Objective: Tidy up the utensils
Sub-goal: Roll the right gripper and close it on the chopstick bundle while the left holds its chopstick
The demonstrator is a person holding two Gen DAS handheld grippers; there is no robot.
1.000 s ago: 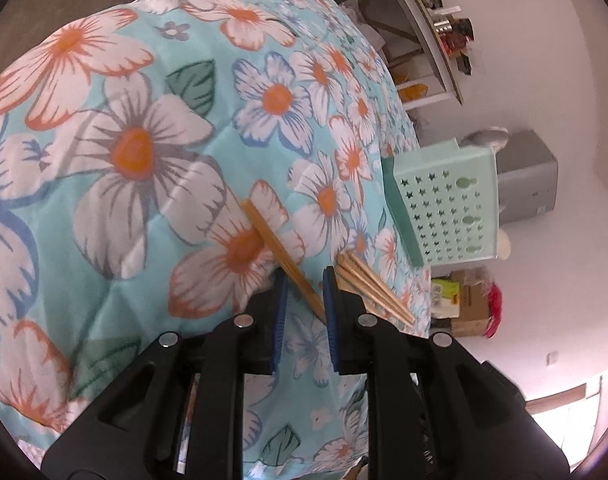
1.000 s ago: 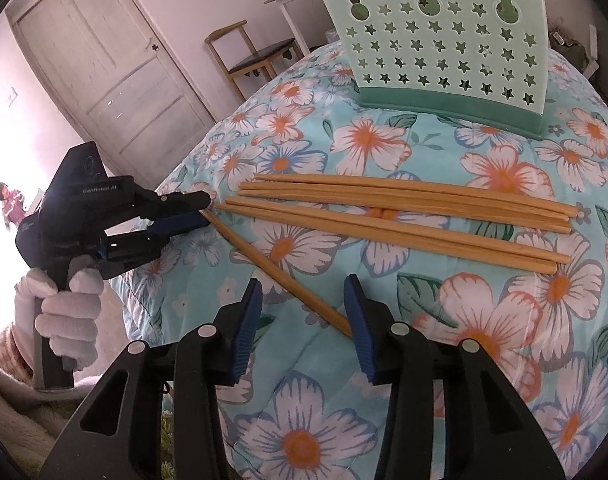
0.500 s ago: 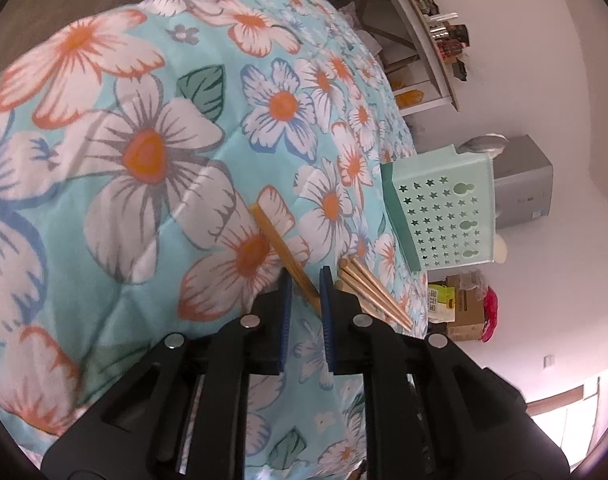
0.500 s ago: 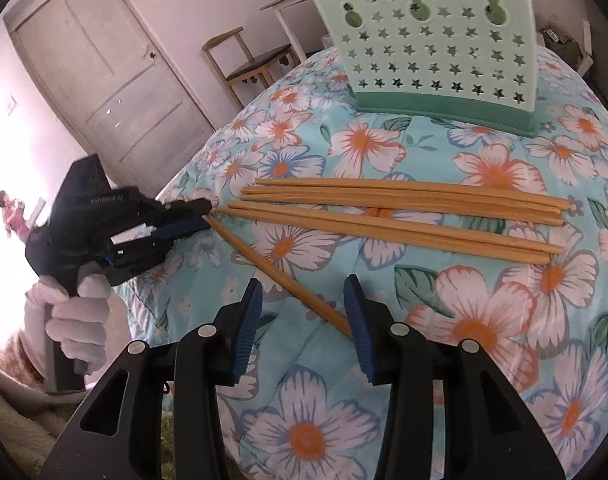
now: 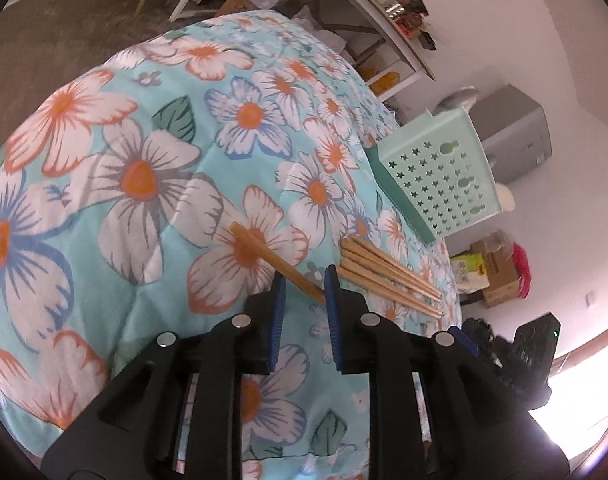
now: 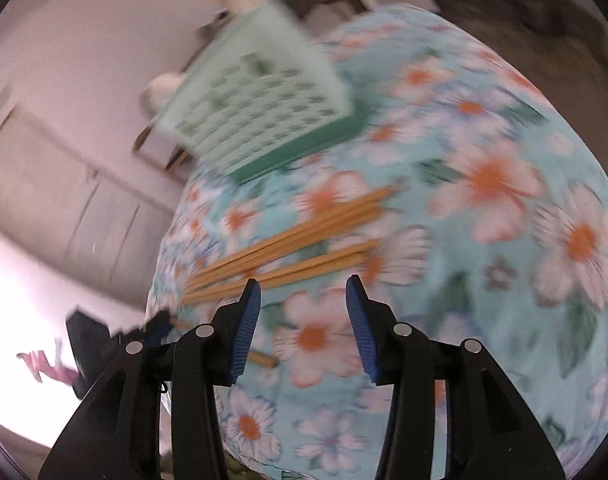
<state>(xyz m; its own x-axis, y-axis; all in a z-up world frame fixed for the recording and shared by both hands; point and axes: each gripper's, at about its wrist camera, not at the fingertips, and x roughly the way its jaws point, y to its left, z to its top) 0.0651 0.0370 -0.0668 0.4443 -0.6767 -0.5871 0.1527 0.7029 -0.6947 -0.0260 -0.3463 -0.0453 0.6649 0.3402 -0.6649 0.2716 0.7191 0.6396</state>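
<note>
Several wooden chopsticks lie side by side on the floral quilt, near a mint green star-punched basket. One single chopstick lies apart, its near end between the open fingers of my left gripper; the jaws do not clamp it. In the blurred right wrist view the chopstick bundle lies just beyond my right gripper, which is open and empty. The basket stands behind it. The single chopstick's end shows below the right gripper's left finger.
The quilt covers a rounded table that drops off on all sides. A shelf unit with clutter, a grey cabinet and cardboard boxes stand behind. The right gripper's body shows at the left view's lower right.
My left gripper has opened wider and pulled back, so the single chopstick lies loose between its fingers. My right gripper has swung fast, turning its view; the frame is blurred.
</note>
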